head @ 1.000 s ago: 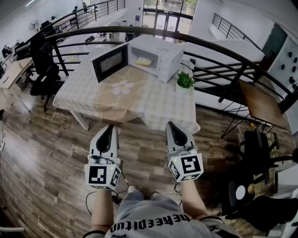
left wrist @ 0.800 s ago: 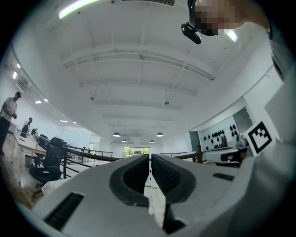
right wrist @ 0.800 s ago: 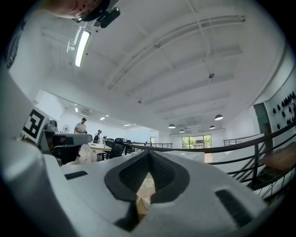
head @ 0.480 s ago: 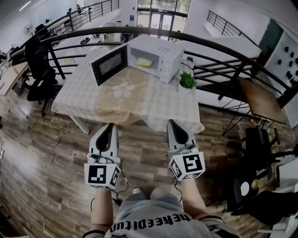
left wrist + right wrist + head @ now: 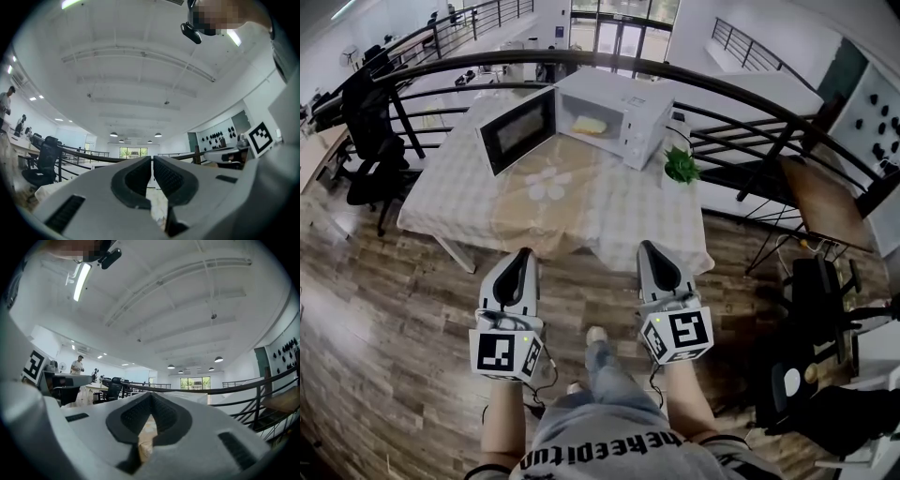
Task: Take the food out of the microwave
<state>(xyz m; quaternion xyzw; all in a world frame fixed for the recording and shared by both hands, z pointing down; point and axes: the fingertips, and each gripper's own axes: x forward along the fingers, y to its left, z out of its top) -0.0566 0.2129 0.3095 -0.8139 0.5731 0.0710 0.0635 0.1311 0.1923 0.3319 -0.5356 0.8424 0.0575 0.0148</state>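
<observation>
The person had stepped nearer the checked-cloth table (image 5: 619, 211), which sat closer in the head view than a second before, though wooden floor (image 5: 384, 309) still lay between. The white microwave (image 5: 628, 112) stood at the far end, its dark-glass door (image 5: 517, 131) swung open to the left, the pale yellow food (image 5: 589, 125) still inside. A small green potted plant (image 5: 680, 166) stood just beside the oven's right. The left gripper (image 5: 523, 253) and right gripper (image 5: 644, 247) were closed, empty.

Left gripper (image 5: 523, 252), right gripper (image 5: 645, 246) — pale grey, square-marked — and lettered grey shirt (image 5: 609, 452)
</observation>
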